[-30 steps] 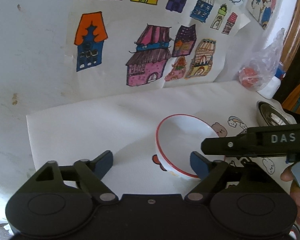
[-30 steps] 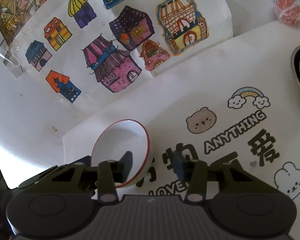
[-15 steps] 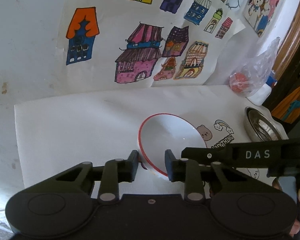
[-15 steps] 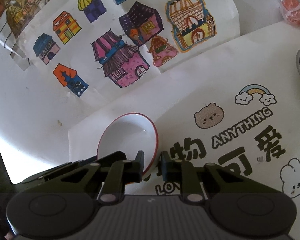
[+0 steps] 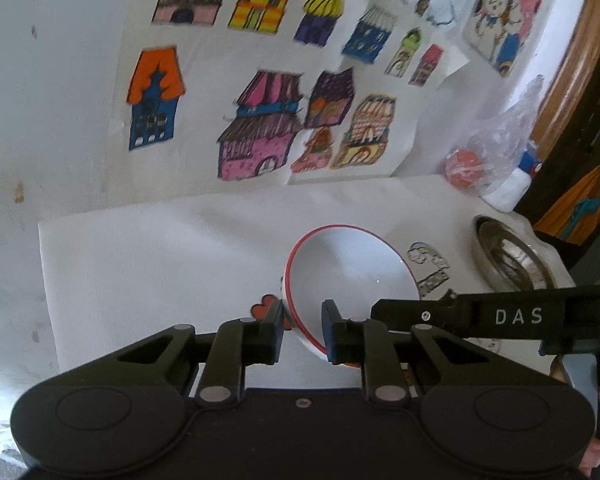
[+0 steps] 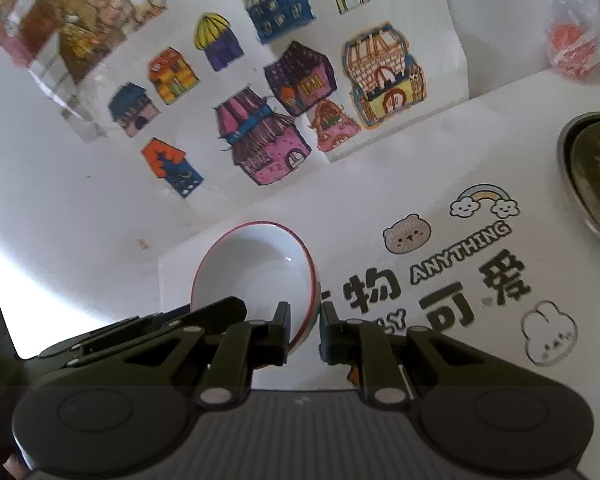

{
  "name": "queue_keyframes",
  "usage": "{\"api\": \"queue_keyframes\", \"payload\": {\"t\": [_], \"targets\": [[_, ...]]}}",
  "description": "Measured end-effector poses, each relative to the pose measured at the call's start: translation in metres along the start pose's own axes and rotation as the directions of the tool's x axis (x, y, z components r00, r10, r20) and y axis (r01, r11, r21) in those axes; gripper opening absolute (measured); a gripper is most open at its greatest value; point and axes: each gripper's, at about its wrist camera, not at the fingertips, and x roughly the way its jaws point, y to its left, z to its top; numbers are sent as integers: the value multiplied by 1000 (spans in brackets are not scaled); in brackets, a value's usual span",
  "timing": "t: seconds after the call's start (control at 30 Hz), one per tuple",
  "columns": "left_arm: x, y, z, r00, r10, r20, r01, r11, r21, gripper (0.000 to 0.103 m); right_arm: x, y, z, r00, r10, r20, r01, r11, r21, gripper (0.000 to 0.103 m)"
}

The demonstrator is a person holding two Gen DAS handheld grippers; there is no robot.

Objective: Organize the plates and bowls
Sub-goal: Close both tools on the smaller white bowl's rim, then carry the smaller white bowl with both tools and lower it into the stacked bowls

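A white bowl with a red rim (image 5: 352, 272) is held by both grippers over the white printed mat (image 5: 160, 256). My left gripper (image 5: 302, 326) is shut on the bowl's near left rim, one finger inside and one outside. My right gripper (image 6: 304, 330) is shut on the bowl's right rim in the right wrist view, where the bowl (image 6: 256, 268) tilts to the left. The right gripper's black body marked DAS (image 5: 500, 318) crosses the left wrist view at the right.
A stack of steel bowls (image 5: 512, 260) sits at the mat's right edge and also shows in the right wrist view (image 6: 596, 184). A plastic bag with a red item (image 5: 476, 164) and a white bottle (image 5: 508, 192) stand at the back right. Drawings of houses cover the wall behind.
Both grippers closed from open onto the bowl's rim, left side and right side. The bowl has risen and tilted off the mat.
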Motion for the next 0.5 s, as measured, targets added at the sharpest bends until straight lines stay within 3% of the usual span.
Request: {"api": "queue_keyframes", "payload": {"t": [0.2,0.5], "targets": [[-33,-19,-2,1000,-19,23,18,999,29,21,-39,6,-13,1000,-2,6,2,1000,-24,18],[-75,-46,-22,998,-68,-12,68,996,55,21,-87,9,-46,999,-11,-45,10,999,-37,19]]}}
